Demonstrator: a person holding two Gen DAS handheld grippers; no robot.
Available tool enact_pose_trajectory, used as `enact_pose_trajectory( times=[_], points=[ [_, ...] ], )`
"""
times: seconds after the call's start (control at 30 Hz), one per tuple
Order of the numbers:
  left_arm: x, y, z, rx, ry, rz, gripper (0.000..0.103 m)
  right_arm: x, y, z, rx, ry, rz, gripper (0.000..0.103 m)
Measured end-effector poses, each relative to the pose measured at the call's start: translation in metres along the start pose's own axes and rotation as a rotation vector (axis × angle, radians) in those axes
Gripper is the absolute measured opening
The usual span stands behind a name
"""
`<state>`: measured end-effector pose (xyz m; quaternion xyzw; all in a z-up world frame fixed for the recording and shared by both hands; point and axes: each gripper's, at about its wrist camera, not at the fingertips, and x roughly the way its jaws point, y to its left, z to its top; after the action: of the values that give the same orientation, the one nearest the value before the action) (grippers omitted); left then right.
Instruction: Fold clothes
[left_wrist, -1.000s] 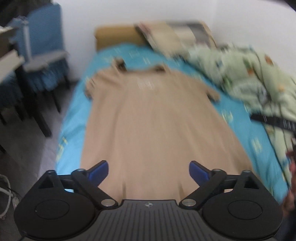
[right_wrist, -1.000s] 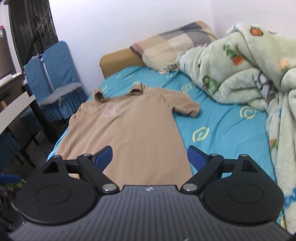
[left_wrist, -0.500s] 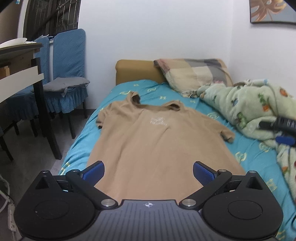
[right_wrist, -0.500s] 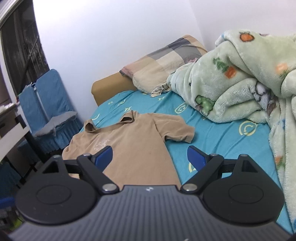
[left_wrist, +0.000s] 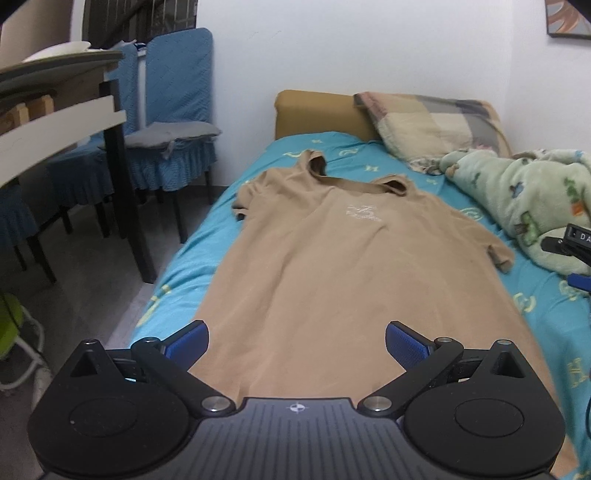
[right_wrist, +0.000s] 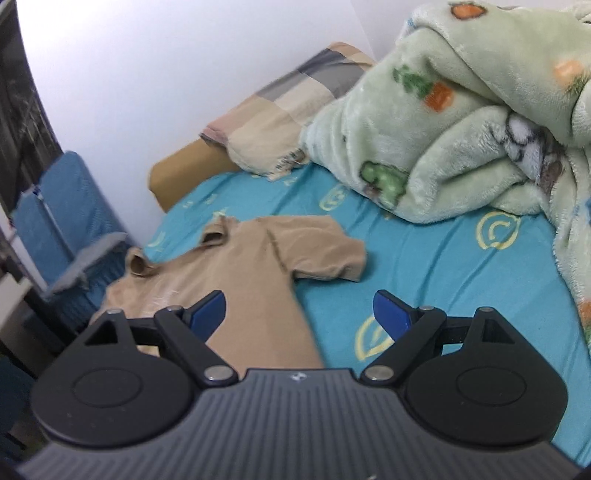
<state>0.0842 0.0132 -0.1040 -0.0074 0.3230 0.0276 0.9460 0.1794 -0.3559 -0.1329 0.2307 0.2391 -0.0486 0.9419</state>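
The tan short-sleeved shirt (left_wrist: 343, 266) is lying spread flat and face up on the bed (left_wrist: 192, 258), its collar pointing toward the headboard (left_wrist: 317, 114) and its hem running under the near edge of the left wrist view. The left tool (left_wrist: 295, 341) is hovering above the hem end with its blue pads (left_wrist: 188, 341) standing wide apart and nothing between them but air; the shirt is lying below, untouched. Over on the right side, the right tool (right_wrist: 298, 312) is also gaping wide, empty, sitting over the shirt's right edge where tan cloth is meeting the turquoise sheet (right_wrist: 424, 258); that view is slightly blurred. The shirt's right sleeve (right_wrist: 325, 254) is sticking out flat onto the sheet. A pale green fleece blanket (right_wrist: 461, 140) is bunching up along the far right of the bed, well apart from the shirt, and a patchwork pillow (left_wrist: 432, 125) is leaning at the head. Beside the bed, blue-covered chairs (left_wrist: 173, 110) are standing by a desk (left_wrist: 59, 88) on the left.
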Motion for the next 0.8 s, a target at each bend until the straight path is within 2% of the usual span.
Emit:
enact_pose_trajectory(
  times=[0.03,0.07,0.17,0.3,0.37,0.53,0.67,0.8],
  points=[
    [0.0,0.0,0.0,0.001,-0.001,0.012,0.103,0.006,-0.005,-0.001,0.02,0.011,0.004,0.082],
    [0.001,0.001,0.001,-0.002,0.0,0.017,0.103,0.012,-0.012,-0.001,0.054,0.022,0.012,0.081],
    [0.002,0.002,0.002,-0.027,-0.004,0.02,0.103,0.027,-0.034,-0.001,0.194,0.033,0.056,0.08],
    [0.004,0.004,0.004,-0.061,-0.012,0.016,0.103,0.053,-0.071,-0.005,0.444,0.038,0.142,0.08],
    [0.007,0.005,0.004,-0.075,-0.015,0.008,0.103,0.068,-0.085,-0.007,0.548,0.039,0.184,0.076],
    [0.019,0.008,0.003,-0.101,-0.023,-0.006,0.103,0.112,-0.102,-0.017,0.784,0.109,0.304,0.074],
    [0.034,0.012,0.004,-0.116,-0.017,-0.011,0.103,0.141,-0.094,-0.023,0.801,0.137,0.307,0.074],
    [0.048,0.015,0.003,-0.141,0.009,-0.018,0.103,0.162,-0.085,-0.018,0.779,0.087,0.314,0.072]
  ],
)
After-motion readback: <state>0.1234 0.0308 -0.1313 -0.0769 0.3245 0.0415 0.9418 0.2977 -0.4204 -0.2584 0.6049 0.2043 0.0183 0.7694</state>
